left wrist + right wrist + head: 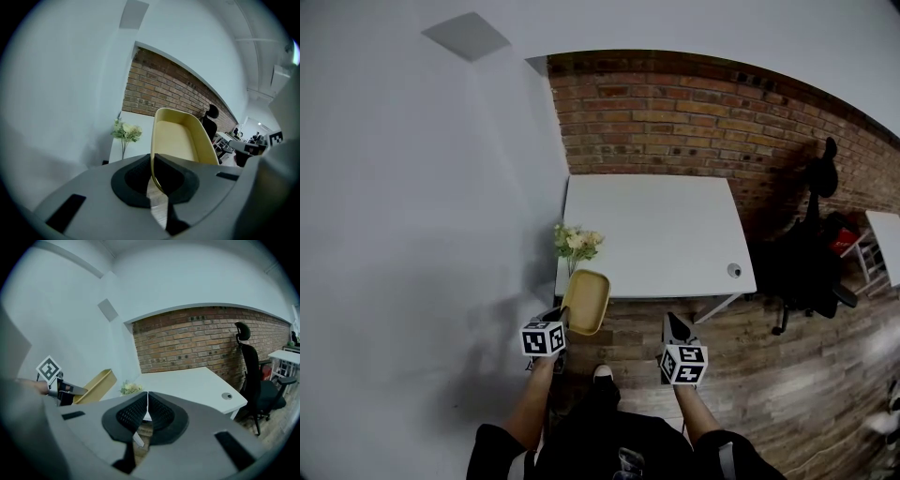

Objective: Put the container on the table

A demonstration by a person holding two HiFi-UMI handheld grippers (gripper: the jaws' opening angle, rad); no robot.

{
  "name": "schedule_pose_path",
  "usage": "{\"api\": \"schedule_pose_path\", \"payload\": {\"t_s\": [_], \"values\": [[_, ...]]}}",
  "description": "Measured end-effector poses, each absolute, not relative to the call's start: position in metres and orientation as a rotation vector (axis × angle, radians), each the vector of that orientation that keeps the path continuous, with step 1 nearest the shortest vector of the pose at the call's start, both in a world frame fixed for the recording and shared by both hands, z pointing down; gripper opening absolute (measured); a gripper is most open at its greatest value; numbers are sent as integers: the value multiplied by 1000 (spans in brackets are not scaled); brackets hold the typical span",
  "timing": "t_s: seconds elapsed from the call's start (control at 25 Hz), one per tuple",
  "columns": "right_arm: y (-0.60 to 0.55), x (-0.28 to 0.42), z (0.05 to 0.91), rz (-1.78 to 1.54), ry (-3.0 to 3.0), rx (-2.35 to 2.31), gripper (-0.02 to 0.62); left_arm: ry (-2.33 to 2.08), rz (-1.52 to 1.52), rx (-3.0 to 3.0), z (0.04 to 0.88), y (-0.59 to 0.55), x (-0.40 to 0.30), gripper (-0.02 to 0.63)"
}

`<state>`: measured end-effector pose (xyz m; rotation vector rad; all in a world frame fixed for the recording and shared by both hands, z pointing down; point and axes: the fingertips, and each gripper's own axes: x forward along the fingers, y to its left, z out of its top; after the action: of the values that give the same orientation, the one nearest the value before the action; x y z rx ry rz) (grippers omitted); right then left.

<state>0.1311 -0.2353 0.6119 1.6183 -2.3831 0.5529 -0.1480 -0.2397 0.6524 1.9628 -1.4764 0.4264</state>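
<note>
Left hand-held gripper (562, 317): jaws pinched on near rim of yellow container (587, 302), angled down. Right hand-held gripper (674, 325): jaws together, empty, alongside.

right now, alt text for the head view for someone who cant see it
The left gripper holds a yellow container by its rim near the front edge of a white table. The right gripper is shut and empty; flowers stand at the table's left corner.

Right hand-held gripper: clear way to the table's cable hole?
Probably yes: the right hand-held gripper is shut and empty, and nothing stands between it and the cable hole on the table.
</note>
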Motion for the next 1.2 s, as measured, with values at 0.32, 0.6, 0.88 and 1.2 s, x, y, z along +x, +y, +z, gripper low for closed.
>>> {"api": "schedule_pose_path", "payload": {"t_s": [0.32, 0.6, 0.88, 1.2], "values": [[-313, 86, 618, 561, -2373, 1598, 25, -1467, 419, 1961, 656, -320, -185, 25], [-369, 48, 624, 561, -2383, 1594, 25, -1468, 394, 1968, 659, -378, -215, 25], [-400, 35, 628, 581, -2373, 1597, 25, -1451, 403, 1978, 659, -418, -222, 25], [-461, 39, 635, 571, -2396, 1580, 25, -1457, 367, 1950, 670, -483, -214, 25]]}}
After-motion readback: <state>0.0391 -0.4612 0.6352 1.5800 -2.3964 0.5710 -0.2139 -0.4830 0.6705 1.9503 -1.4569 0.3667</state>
